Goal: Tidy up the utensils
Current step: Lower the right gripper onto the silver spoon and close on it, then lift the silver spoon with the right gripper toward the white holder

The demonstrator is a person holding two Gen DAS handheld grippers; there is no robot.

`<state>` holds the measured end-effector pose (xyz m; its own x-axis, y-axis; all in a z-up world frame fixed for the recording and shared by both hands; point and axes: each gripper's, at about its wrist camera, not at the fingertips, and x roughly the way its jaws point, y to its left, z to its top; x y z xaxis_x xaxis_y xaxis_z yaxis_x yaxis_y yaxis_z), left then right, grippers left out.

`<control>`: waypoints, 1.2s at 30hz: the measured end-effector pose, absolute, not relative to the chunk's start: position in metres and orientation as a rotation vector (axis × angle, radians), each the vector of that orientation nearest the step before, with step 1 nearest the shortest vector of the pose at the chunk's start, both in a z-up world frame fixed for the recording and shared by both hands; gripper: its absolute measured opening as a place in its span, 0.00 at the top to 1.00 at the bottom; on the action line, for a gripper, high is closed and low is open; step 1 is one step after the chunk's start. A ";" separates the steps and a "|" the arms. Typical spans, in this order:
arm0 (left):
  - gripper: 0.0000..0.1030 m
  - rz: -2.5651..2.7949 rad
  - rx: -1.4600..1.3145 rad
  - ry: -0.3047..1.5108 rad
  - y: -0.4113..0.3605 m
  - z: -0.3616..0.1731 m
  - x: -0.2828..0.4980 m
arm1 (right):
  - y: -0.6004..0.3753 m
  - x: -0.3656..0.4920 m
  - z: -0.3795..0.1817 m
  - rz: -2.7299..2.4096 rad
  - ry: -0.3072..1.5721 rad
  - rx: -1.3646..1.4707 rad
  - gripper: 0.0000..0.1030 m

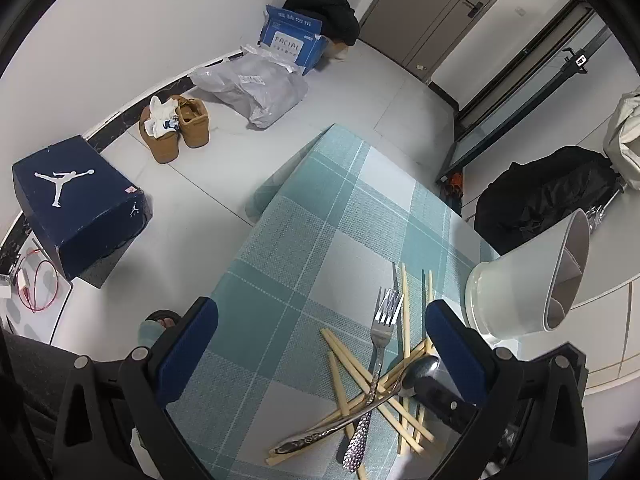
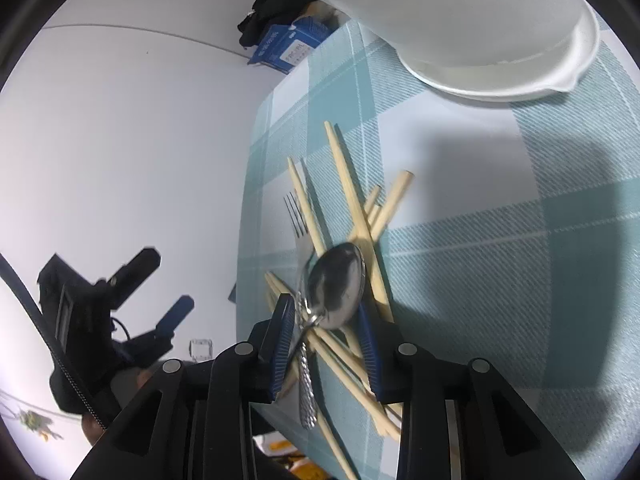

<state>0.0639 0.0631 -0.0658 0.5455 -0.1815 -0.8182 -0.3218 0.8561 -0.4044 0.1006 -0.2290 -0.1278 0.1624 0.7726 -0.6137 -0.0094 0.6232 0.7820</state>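
Left wrist view: the left claw (image 1: pixel 320 356) stands wide and empty over the teal-and-white checked surface (image 1: pixel 320 220). The heap of pale wooden chopsticks (image 1: pixel 404 320), the steel fork with a hammered handle (image 1: pixel 378 356) and the shiny steel spoon with an embossed handle (image 1: pixel 360 412) lies between its fingers, towards the right one. The white plastic utensil holder on its saucer (image 1: pixel 520 292) stands beyond the right fingertip, its divided mouth tilted away. The spoon's long axis runs slantwise, bowl towards the right finger, handle back towards the camera's left.

Right wrist view: the right claw (image 2: pixel 326 340) stands narrow, its ribbed blue pads either side of the spoon's (image 2: pixel 336 284) neck (whether they press on it I cannot tell). The bowl points ahead of the fingertips; the handle trails back under the claw. A good grip here probably means closing squarely on the neck, clear of the chopsticks (image 2: pixel 348 184) and fork (image 2: pixel 298 220) beneath, then lifting straight up.
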 end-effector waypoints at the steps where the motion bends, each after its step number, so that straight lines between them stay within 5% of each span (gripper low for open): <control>1: 0.01 0.089 -0.560 1.004 0.064 -0.066 0.063 | -0.227 0.102 -0.127 0.630 1.295 0.730 0.68; 11: 0.01 0.079 -0.601 1.013 0.075 -0.071 0.058 | -0.216 0.108 -0.131 0.587 1.239 0.709 0.78; 14: 0.01 0.086 -0.575 1.006 0.074 -0.070 0.057 | -0.214 0.108 -0.124 0.576 1.228 0.670 0.95; 36: 0.01 -0.016 -0.221 1.180 0.025 -0.078 0.089 | -0.273 0.080 -0.020 0.647 0.885 0.492 0.99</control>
